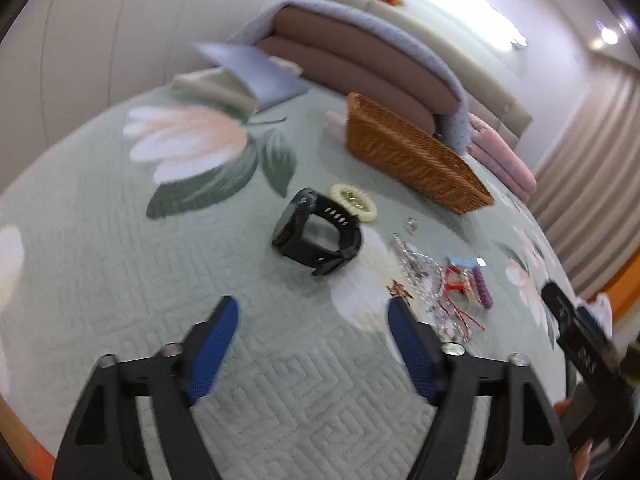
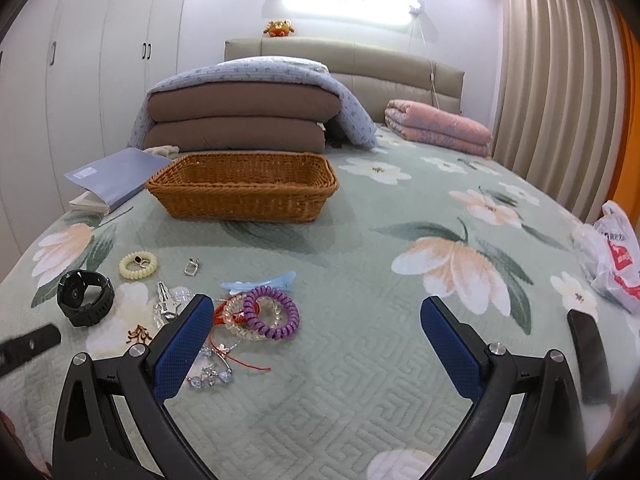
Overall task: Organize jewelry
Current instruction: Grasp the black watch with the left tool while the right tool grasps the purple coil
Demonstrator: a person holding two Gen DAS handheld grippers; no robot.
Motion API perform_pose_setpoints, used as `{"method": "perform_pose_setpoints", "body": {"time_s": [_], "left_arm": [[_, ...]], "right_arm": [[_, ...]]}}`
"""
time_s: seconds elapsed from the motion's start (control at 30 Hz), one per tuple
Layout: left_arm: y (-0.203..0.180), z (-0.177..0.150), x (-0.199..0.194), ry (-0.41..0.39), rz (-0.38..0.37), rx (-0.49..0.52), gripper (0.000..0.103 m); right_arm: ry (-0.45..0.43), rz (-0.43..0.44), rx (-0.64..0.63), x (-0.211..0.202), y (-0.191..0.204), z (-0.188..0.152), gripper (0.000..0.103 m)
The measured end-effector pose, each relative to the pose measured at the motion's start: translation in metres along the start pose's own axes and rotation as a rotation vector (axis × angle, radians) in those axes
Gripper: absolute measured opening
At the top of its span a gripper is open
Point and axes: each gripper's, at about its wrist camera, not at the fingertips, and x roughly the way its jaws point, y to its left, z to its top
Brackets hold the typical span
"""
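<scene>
Basket [image 2: 242,186], 12 o'clock: empty; watch [image 2: 85,298], bands, clips loose on bed [image 2: 360,360]; both hand-held grippers [image 1: 312,344] [image 2: 316,344] wide apart, holding nothing; sorting unstarted

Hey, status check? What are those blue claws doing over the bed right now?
Left gripper open, empty, facing black watch. Right gripper open, empty, beside purple coil bracelet. Wicker basket beyond the jewelry; nothing seen blocking it.

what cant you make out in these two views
- Basket floor: right wrist view, front wall hides it.
- Silver jewelry pile: left wrist view, motion blur merges the pieces.
- Beaded pieces: right wrist view, partly behind the right gripper finger.
- Small silver charm: too small to identify.
</scene>
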Motion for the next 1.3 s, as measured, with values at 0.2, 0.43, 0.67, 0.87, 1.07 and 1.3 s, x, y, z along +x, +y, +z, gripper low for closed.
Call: {"method": "perform_pose_setpoints", "body": {"time_s": [0.2,0.43,0.67,0.87,1.07,1.3], "left_arm": [[0.011,0.014,0.026,0.021,-0.059,-0.151,0.059],[0.015,0.023,0.043,0.019,-0.091,-0.232,0.059],[0.022,0.032,0.051,0.006,-0.097,-0.242,0.059],[0.022,0.034,0.054,-0.002,-0.086,-0.256,0.059],[0.016,0.031,0.054,-0.020,-0.030,-0.261,0.058],[0.020,0.032,0.057,-0.024,0.040,-0.274,0.030]], "right_arm": [[0.025,0.012,0.042,0.009,-0.015,-0.003,0.102],[0.104,0.147,0.090,0.033,-0.036,0.000,0.090],[0.244,0.262,0.050,0.074,-0.027,0.009,0.049],[0.322,0.273,0.062,0.111,-0.027,0.002,0.049],[0.323,0.264,-0.010,0.123,-0.008,0.007,0.044],[0.308,0.255,-0.126,0.121,0.015,0.003,0.022]]}}
